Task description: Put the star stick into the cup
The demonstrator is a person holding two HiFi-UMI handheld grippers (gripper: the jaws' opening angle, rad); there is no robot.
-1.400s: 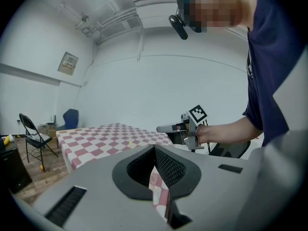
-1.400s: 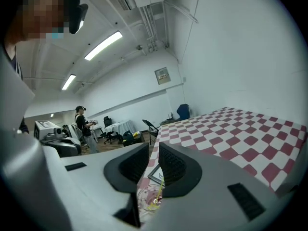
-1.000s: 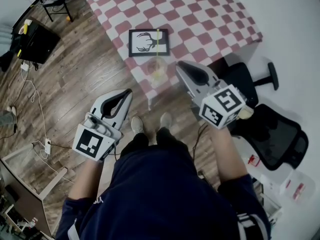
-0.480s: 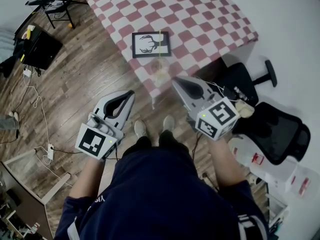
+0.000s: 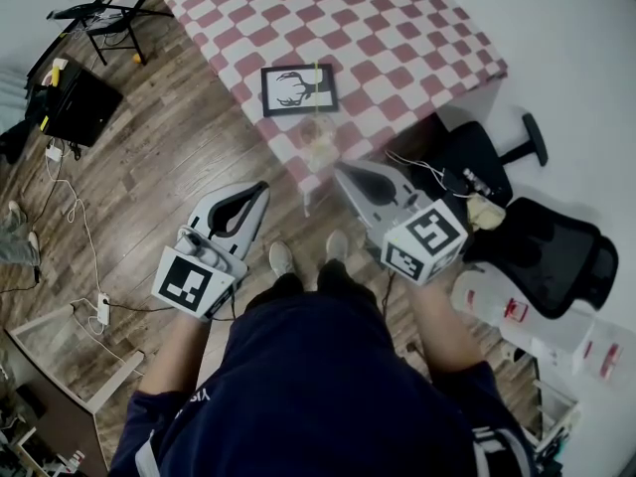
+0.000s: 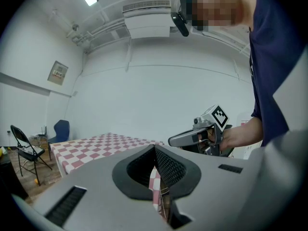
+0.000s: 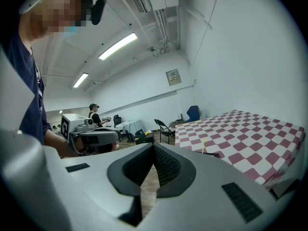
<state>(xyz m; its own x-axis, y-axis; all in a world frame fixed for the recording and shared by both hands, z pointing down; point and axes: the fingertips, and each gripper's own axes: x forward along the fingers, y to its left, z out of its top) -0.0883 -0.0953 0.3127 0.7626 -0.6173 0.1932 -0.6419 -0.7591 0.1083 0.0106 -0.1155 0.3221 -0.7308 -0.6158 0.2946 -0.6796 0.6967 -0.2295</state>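
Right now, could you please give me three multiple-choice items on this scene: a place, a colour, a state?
1. The star stick lies: A on the floor; B across the framed picture; C on a chair.
2. The tablecloth checks are: A blue and white; B red and white; C green and yellow.
3. The left gripper has its jaws: A wide apart; B shut on the stick; C together, empty.
Key: B, the stick crosses the frame; B, red and white squares show; C, its view shows them meeting on nothing.
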